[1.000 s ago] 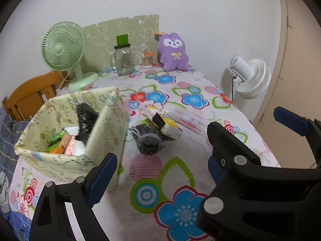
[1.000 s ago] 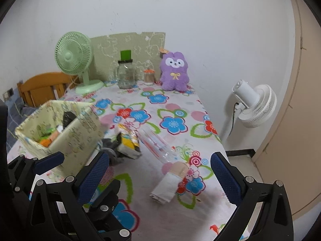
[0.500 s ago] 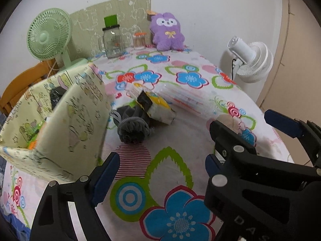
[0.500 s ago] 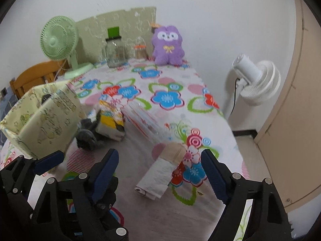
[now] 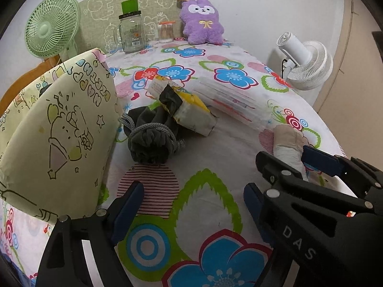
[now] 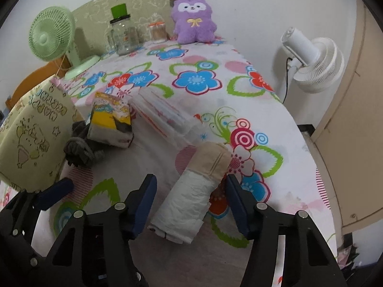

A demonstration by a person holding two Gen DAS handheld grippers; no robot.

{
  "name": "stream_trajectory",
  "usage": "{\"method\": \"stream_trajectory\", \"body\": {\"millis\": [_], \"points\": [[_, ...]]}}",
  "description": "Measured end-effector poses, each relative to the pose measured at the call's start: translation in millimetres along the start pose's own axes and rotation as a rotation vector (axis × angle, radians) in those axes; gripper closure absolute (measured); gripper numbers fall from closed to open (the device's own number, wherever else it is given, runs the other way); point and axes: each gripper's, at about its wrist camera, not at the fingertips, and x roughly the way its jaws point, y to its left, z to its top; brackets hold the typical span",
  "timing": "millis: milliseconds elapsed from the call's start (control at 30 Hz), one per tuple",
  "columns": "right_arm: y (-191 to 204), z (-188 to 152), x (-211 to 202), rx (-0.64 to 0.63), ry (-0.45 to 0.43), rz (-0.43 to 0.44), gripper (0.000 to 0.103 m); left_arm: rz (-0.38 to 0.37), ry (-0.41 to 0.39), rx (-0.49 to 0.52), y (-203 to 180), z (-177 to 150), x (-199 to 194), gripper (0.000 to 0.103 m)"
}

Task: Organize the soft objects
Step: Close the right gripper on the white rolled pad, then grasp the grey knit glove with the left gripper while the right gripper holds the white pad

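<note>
Right gripper: fingers spread wide on either side of a rolled white and beige cloth, not pressing it.
Left gripper: fingers wide apart, holding nothing, above the flowered desk.
Rolled cloth: lay near the desk's right edge.
Other soft things: a dark grey bundle lay beside the yellow fabric bin; a tissue pack rested against the bundle.

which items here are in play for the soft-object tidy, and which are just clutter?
In play: white-and-beige roll between the open right gripper; grey bundle; tissue pack; fabric bin; open left gripper.

Likely clutter: green fan, glass jar, white fan. Purple plush: unclear.
</note>
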Motion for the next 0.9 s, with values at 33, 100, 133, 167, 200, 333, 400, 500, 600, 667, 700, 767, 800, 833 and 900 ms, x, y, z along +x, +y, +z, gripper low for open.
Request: {"method": "stream_trajectory", "body": {"millis": [33,100,133,167,200,333,400,500,600,667,700,767,800,833,900], "points": [[1,0,0,-0.003,0.000,-0.008,0.046,0.000,-0.002,0.002,0,0,0,0.016],[2,1,0,-0.006,0.000,-0.021,0.058,0.001,-0.003,0.002,0,0,0,0.016],[2,1,-1,-0.007,0.001,-0.026,0.064,0.001,-0.003,0.002,0,0,0,0.016],[1,2,0,-0.008,0.002,-0.025,0.067,0.001,-0.002,0.002,0,1,1,0.016],[1,2,0,-0.008,0.004,-0.023,0.072,0.001,-0.001,0.002,0,1,1,0.016],[0,2,-7,0.002,-0.009,-0.003,0.078,0.030,-0.025,0.001,-1,4,-5,0.019],[2,4,-13,-0.004,-0.029,0.000,0.078,0.032,-0.040,-0.010,0,5,-8,0.019],[4,8,-23,-0.017,-0.061,-0.006,0.078,0.031,-0.053,-0.028,1,9,-12,0.022],[6,11,-30,-0.023,-0.085,-0.001,0.078,0.040,-0.067,-0.039,1,12,-14,0.024],[7,14,-30,-0.025,-0.092,0.004,0.078,0.057,-0.084,-0.039,0,16,-15,0.024],[7,16,-30,-0.027,-0.093,0.006,0.078,0.067,-0.091,-0.036,0,17,-15,0.025],[8,19,-29,-0.028,-0.098,0.012,0.078,0.073,-0.097,-0.038,-1,21,-15,0.026],[7,21,-28,-0.024,-0.098,0.015,0.078,0.075,-0.096,-0.041,0,23,-14,0.027],[7,23,-26,-0.023,-0.098,0.018,0.078,0.079,-0.092,-0.043,0,25,-12,0.028],[7,26,-24,-0.025,-0.100,0.017,0.078,0.083,-0.076,-0.045,1,29,-7,0.029]]}}
